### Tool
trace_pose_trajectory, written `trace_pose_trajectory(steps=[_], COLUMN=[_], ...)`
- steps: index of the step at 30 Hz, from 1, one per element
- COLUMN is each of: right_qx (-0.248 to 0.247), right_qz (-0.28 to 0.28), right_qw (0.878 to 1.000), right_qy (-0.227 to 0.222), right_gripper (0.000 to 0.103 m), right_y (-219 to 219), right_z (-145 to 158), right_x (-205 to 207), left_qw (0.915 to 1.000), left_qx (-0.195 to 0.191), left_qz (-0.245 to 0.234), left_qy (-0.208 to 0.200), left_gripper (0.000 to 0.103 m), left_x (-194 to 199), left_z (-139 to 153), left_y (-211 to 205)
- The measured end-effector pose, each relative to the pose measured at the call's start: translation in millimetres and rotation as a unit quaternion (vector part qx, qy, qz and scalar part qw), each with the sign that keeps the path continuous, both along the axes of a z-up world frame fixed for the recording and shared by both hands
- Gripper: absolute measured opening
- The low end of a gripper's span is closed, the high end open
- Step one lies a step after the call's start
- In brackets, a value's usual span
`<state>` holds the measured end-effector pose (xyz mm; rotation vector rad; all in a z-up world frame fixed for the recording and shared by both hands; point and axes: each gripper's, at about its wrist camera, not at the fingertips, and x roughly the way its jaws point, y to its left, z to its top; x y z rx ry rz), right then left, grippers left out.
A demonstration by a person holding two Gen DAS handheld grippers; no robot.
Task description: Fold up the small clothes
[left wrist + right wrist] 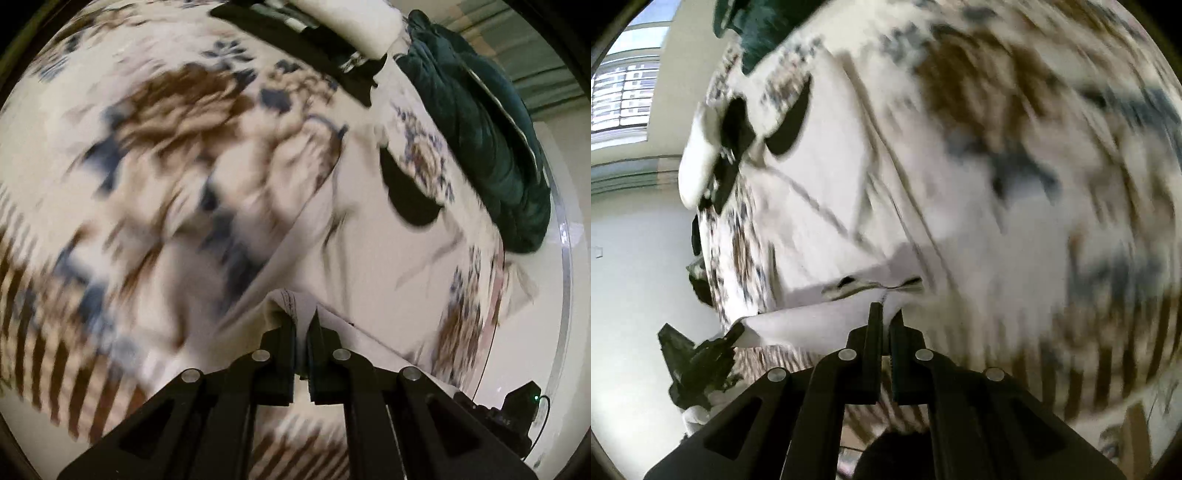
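Observation:
A white garment (369,258) with black curved patches lies on a floral bed cover (155,147). My left gripper (302,317) is shut on the garment's near edge, with white cloth pinched between its fingers. In the right wrist view the same white garment (831,206) spreads ahead, and my right gripper (886,314) is shut on its near edge. The other gripper (698,358) shows at the lower left, holding the far corner of that edge. Both views are blurred by motion.
A dark green bundle of fabric (491,122) lies at the bed's far side, also in the right wrist view (757,29). A black strip and a white pillow (351,22) lie beyond. A window (624,96) is at the upper left.

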<state>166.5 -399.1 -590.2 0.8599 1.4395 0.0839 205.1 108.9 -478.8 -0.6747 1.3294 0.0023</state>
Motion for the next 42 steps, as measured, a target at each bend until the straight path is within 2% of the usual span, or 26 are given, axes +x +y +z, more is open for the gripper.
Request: trace_pose_trajectory(steps=[3,5,6,7,8,9,10,12,14,17,20,21,22,23,24,26,27,30,32,33,34,35,36,37,39,42], right_qx=[-0.004,-0.005,-0.001,0.003,0.003,-0.002,-0.004,-0.021,-0.047,-0.066,-0.082,-0.087,-0.092,-0.099,-0.113,-0.141,-0.154,-0.19,-0.186,-0.175,-0.169,-0.167,-0.17,-0.174,-0.178,-0.173], right_qz=[-0.009,-0.028,-0.04,-0.051,-0.068,-0.08,-0.086,-0.087,-0.071,-0.035,-0.013,-0.01,-0.007,-0.005,-0.002,0.002,0.004,0.002,0.008,0.012,0.017,0.022,0.025,0.027,0.032,0.049], right_qw=[1.0,1.0,0.999,0.999,0.998,0.997,0.996,0.995,0.996,0.997,0.996,0.996,0.996,0.995,0.994,0.99,0.988,0.982,0.982,0.984,0.985,0.985,0.985,0.984,0.983,0.983], right_qy=[-0.011,-0.008,0.002,0.005,-0.004,-0.018,-0.027,-0.038,-0.026,-0.003,0.016,0.018,0.015,0.009,0.004,-0.009,-0.016,-0.006,0.022,0.036,0.041,0.039,0.032,0.019,-0.008,-0.035], right_gripper=[0.003,0.007,0.018,0.031,0.039,0.05,0.054,0.054,0.054,0.054,0.054,0.053,0.037,0.024,0.006,0.004,0.003,0.003,0.003,0.003,0.004,0.006,0.015,0.037,0.057,0.057], right_y=[-9.0,-22.8,-26.0,-29.0,-34.2,-38.5,-40.9,-43.9,-39.9,-34.5,-19.7,-13.3,-9.6,-4.8,-0.7,10.3,13.0,13.2,5.7,4.1,2.9,2.5,2.8,1.5,0.5,4.0], right_z=[-7.7,-22.4,-31.5,-35.5,-33.6,-28.0,-25.7,-18.5,-16.7,-28.1,-47.5,-52.9,-54.9,-55.1,-52.8,-45.8,-41.2,-40.6,-50.0,-53.8,-51.8,-47.1,-39.9,-30.3,-15.2,-11.3], right_x=[50.6,80.2,94.7,100.8,103.8,103.3,101.8,93.8,86.9,83.1,93.9,100.8,103.8,107.3,109.9,118.1,119.8,122.8,123.3,126.3,130.0,134.9,140.5,146.3,164.0,216.1], left_qw=[0.9993,0.9975,0.9965,0.9958,0.9958,0.9967,0.9974,0.9992,0.9998,0.9965,0.9929,0.992,0.9913,0.9903,0.9885,0.986,0.9858,0.9895,0.99,0.9893,0.9883,0.9867,0.9855,0.9833,0.9773,0.9667], left_qx=[-0.037,-0.067,-0.078,-0.084,-0.083,-0.069,-0.057,-0.024,0.005,0.033,0.047,0.045,0.051,0.054,0.06,0.08,0.085,0.06,0.041,0.039,0.042,0.038,0.036,0.042,0.06,0.093], left_qz=[0.007,0.021,0.029,0.036,0.04,0.041,0.04,0.024,-0.014,-0.077,-0.109,-0.117,-0.118,-0.124,-0.134,-0.139,-0.14,-0.131,-0.135,-0.14,-0.146,-0.154,-0.16,-0.167,-0.189,-0.228], left_qy=[0.003,0.009,0.007,0.001,-0.004,-0.011,-0.018,-0.023,-0.016,0.0,-0.004,-0.013,-0.026,-0.034,-0.035,-0.045,-0.037,-0.009,-0.003,-0.009,-0.018,-0.033,-0.045,-0.059,-0.075,-0.068], left_gripper=[0.008,0.012,0.016,0.024,0.033,0.038,0.043,0.044,0.044,0.044,0.042,0.042,0.025,0.002,0.002,0.001,0.001,0.004,0.006,0.009,0.023,0.043,0.054,0.063,0.063,0.063], left_x=[53.6,69.6,72.2,72.3,71.7,67.4,64.6,60.8,60.2,76.3,97.2,104.6,107.4,109.7,112.3,112.7,113.3,116.7,122.4,125.2,131.2,139.4,146.1,157.2,183.1,234.9], left_z=[-35.5,-45.9,-47.3,-47.1,-43.6,-39.7,-35.5,-30.8,-32.9,-48.1,-63.0,-66.3,-65.6,-66.1,-67.4,-69.4,-74.3,-84.5,-73.2,-64.6,-52.3,-39.6,-31.5,-23.5,-17.8,-34.0], left_y=[3.2,8.7,13.3,21.9,27.5,35.8,40.4,40.4,33.3,8.6,-10.3,-15.9,-18.5,-21.4,-25.1,-25.6,-23.3,-12.4,-6.7,-7.1,-8.9,-12.8,-17.6,-25.0,-47.6,-81.0])
